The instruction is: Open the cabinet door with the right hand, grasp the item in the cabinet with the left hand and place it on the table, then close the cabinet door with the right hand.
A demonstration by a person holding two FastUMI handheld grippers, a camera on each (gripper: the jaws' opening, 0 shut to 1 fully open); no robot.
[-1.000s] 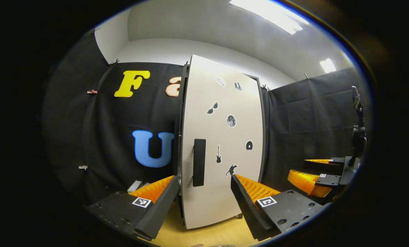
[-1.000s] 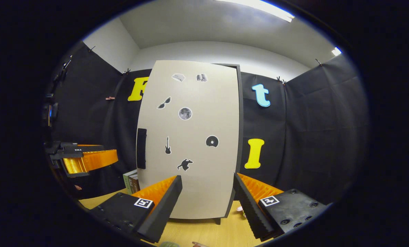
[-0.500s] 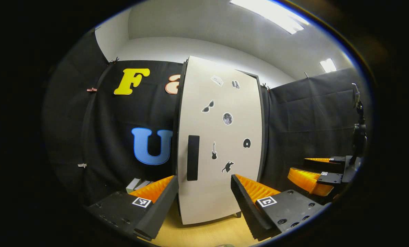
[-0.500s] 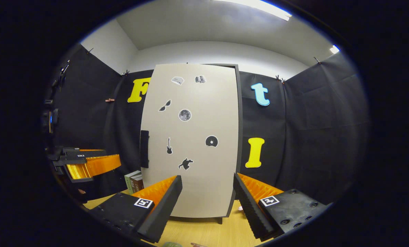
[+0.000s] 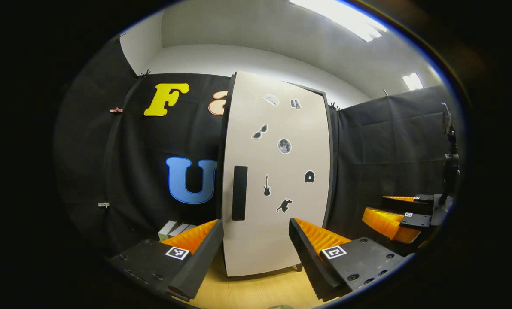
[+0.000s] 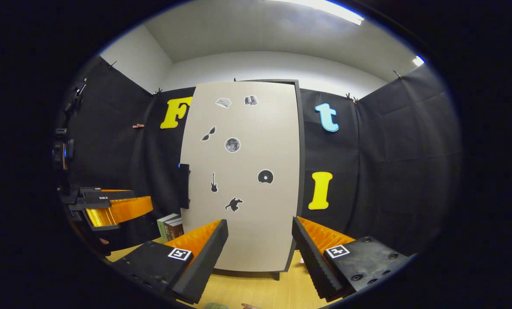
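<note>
Cabinet door point(image 6: 243, 180) shut, standing upright on the desk point(image 6: 256, 292) straight ahead of the right hand-held gripper point(image 6: 260, 253), well apart from it. Handle point(image 6: 184, 186) a dark vertical bar at the door's left edge, so up and to the left of that gripper, long axis upright; hinges judged to sit on the right edge. Right jaws spread wide, holding nothing. Left hand-held gripper point(image 5: 256, 253) likewise wide and empty, facing the door point(image 5: 277, 176) from the left, handle point(image 5: 239, 193) up and left of its fingers. Item inside hidden behind the door. Books point(image 6: 171, 227) just left of the cabinet's foot. Open desk in front for the door's swing; left gripper near that arc, probably best kept back.
</note>
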